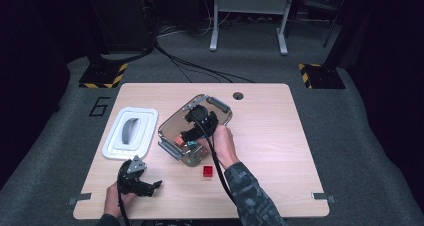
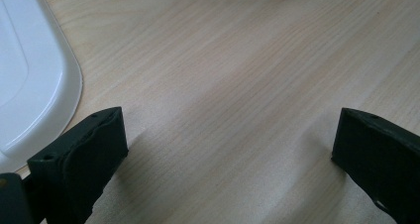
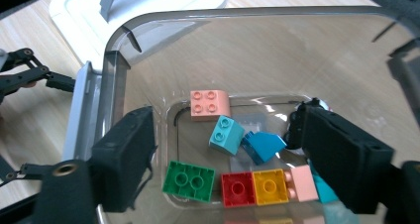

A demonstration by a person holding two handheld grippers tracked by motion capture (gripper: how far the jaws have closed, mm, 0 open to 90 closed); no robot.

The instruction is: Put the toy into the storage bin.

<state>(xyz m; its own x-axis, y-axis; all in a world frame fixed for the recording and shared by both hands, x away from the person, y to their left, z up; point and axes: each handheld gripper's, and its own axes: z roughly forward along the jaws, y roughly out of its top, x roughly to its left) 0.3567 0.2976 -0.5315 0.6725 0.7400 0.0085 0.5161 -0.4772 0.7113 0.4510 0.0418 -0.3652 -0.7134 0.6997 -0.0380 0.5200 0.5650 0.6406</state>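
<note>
Inside clear bin [image 3: 148, 45] | bricks [image 3: 237, 187] below right gripper [image 3: 223, 159] open jaws

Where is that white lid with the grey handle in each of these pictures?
High view: the white lid lies on the table left of the clear box.
Left gripper view: its rounded rim fills the left edge, beside the left jaw.
Right gripper view: it lies at the top left, beyond the clear box's wall.
Shared landmark: the light wooden table.

Bricks [image 3: 237, 152] lie in the container [image 1: 170, 123] (lid [image 1: 130, 132] left, one brick [image 1: 208, 171] in front).
</note>
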